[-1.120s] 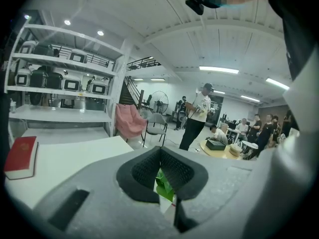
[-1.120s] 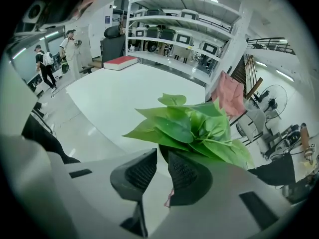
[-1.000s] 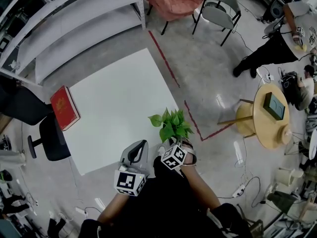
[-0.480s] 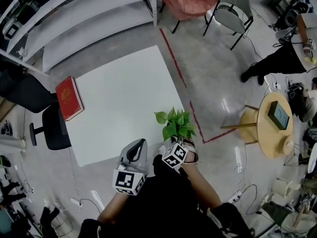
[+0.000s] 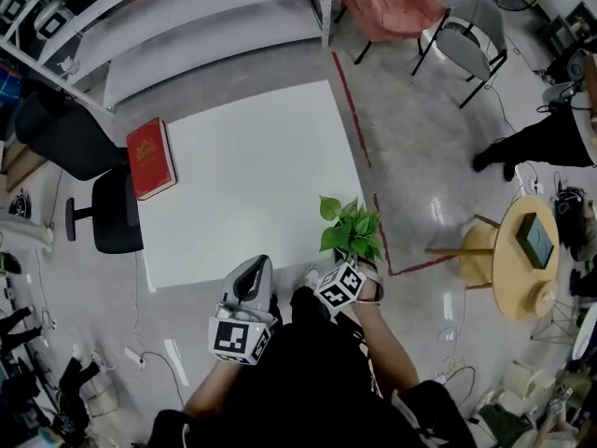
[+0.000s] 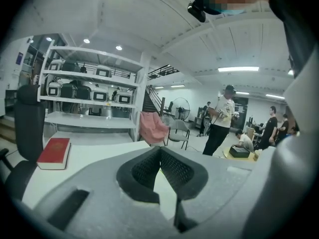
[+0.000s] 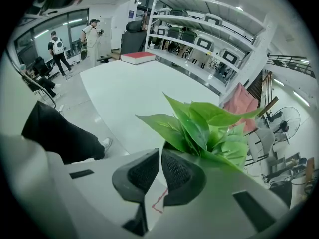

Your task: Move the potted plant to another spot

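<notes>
Potted plant sits at the near right corner of the white desk, right up against the right hand-held gripper, with the red floor tape just beyond. The right gripper view has the jaws pinched almost shut, only a sliver of gap between them, and leaves fanning out directly behind the tips. It reads as a grip on the pot rim, but the pot itself is hidden behind the jaw bodies. No view tells whether the pot rests on the desk or hangs clear of it. Left hand-held gripper is closed, tips meeting with nothing between them, parked over the near desk edge and doing no work. Red book lies at the far left corner and the rest of the desk is bare white, so there are plenty of drop spots. My read: the carry step is in hand and placement is not yet done. Next move calls for keeping the pot level, taking it well inboard from the corner, setting it down flat, and only then opening the jaws. Risk: a rim pinch lets the pot tilt.
</notes>
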The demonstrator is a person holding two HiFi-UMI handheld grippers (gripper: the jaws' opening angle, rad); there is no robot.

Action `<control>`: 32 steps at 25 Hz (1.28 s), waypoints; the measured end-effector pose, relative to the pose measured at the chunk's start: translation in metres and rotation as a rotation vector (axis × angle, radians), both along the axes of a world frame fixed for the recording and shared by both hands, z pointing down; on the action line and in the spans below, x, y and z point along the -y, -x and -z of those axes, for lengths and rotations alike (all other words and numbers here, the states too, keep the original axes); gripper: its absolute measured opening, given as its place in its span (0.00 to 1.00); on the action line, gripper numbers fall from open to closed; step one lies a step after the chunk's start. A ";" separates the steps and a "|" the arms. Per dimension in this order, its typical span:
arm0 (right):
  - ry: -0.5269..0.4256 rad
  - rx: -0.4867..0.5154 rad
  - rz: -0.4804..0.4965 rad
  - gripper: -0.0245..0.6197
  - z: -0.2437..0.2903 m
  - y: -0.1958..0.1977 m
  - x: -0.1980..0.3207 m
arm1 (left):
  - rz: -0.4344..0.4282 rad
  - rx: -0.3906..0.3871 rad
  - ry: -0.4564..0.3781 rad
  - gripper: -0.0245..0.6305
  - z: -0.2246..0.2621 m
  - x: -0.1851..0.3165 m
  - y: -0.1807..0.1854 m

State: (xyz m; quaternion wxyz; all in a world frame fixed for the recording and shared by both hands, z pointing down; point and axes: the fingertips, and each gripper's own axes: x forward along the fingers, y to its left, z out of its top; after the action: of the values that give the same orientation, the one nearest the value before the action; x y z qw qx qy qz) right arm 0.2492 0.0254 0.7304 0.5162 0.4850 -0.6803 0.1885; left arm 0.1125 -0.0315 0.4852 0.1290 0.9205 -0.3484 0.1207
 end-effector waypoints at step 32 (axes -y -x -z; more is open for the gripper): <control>-0.046 -0.034 0.088 0.08 0.036 0.125 0.077 | 0.145 -0.106 -0.034 0.06 0.015 0.078 0.159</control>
State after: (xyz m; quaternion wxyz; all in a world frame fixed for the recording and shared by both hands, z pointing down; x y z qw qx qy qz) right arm 0.1237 -0.0518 0.6944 0.5239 0.4697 -0.6963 0.1417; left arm -0.0469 -0.1096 0.4698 0.1399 0.9000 -0.4090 0.0560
